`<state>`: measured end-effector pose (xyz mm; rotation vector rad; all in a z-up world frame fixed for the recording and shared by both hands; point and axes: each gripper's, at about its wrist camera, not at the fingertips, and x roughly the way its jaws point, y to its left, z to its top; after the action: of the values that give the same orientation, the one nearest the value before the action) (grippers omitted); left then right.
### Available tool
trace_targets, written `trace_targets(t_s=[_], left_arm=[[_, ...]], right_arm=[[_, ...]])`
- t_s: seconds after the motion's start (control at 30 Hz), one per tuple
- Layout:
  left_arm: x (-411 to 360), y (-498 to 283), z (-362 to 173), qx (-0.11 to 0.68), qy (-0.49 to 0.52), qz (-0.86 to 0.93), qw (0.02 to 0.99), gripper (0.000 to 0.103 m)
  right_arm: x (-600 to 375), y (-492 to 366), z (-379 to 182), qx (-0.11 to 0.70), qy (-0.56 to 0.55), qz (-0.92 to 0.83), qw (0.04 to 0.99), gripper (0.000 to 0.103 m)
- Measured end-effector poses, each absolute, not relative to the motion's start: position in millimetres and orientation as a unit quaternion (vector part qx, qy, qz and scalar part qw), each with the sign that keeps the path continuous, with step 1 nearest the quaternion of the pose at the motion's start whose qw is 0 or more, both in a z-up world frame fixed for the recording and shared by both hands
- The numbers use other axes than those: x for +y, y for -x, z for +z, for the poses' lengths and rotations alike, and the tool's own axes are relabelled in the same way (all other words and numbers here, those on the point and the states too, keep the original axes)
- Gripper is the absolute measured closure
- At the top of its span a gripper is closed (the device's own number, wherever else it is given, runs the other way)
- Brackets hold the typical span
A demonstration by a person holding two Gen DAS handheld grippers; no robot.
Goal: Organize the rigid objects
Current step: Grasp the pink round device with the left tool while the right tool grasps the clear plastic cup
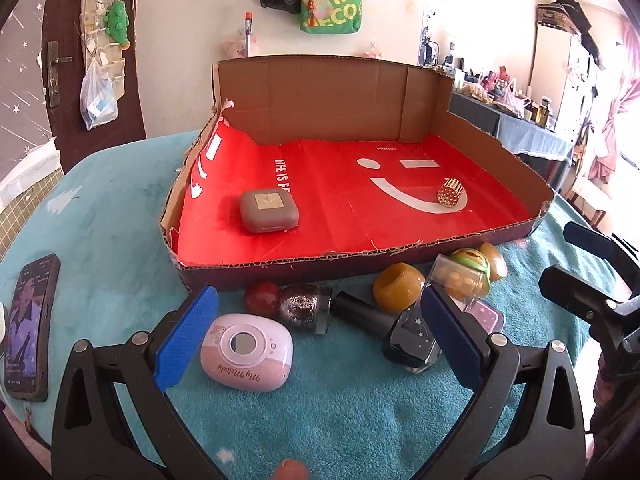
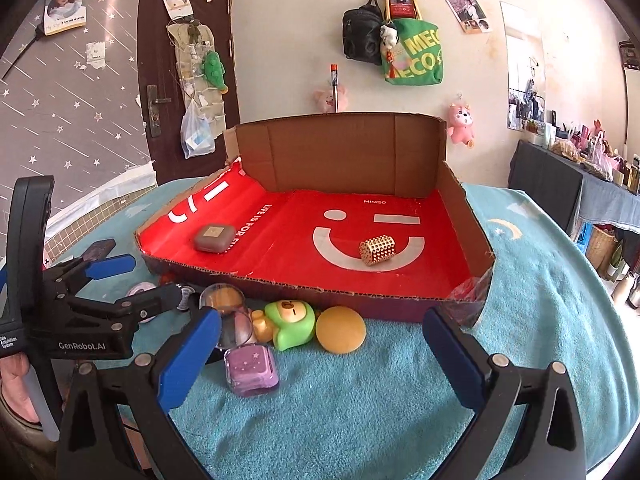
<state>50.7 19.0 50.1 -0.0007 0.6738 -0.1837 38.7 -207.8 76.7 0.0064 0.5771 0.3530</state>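
1. our left tongs [image 1: 320,332] are spread wide with nothing between the blue pads, hovering low over the teal towel [image 1: 120,240] that covers the surface.
2. just inside the left pad lies the pink my melody case [image 1: 248,356], flat on the towel.
3. ahead of it, between the pads, we see a red bead [image 1: 262,299], a glitter polish bottle [image 1: 306,307] on its side and a dark polish bottle [image 1: 396,332] lying toward the right pad.
4. beyond those sits an amber ring [image 1: 399,288], and past the right pad's tip a clear jar [image 1: 460,280] and a green-capped toy figure [image 1: 474,266], all close to the front wall of the cardboard tray [image 1: 320,266].
5. the tray stands straight ahead of both tongs, lined with red paper; in it rest a grey square case [image 1: 269,211] on the left and a gold studded cylinder [image 1: 450,192] on the right, well apart.
6. our right tongs [image 2: 322,354] also gape wide and hold nothing.
7. just beside their left pad sits a purple polish bottle [image 2: 251,368], with the toy figure [image 2: 290,324] and a yellow disc [image 2: 340,330] ahead, between the pads and the tray's front wall [image 2: 360,302].
8. a phone [image 1: 30,328] lies on the towel far to the left of the left tongs.
9. in the right view the left tongs' frame [image 2: 92,320] shows at the left edge.
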Motion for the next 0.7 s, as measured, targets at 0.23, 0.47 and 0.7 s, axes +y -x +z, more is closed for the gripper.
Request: trace_targets(t_s=[0.23, 0.47, 0.7], left_arm=[[21, -46, 39, 0.343, 0.005, -0.089, 0.935, 0.0], [38, -47, 36, 0.343, 0.025, -0.066, 0.937, 0.0], [49, -55, 26, 0.358, 0.024, -0.049, 0.932, 0.008]], right_arm=[[-195, -26, 60, 0.288, 0.022, 0.185, 0.939, 0.005], [-176, -25, 56, 0.284, 0.043, 0.207, 0.935, 0.015], [-162, -36, 60, 0.283, 0.033, 0.23, 0.931, 0.024]])
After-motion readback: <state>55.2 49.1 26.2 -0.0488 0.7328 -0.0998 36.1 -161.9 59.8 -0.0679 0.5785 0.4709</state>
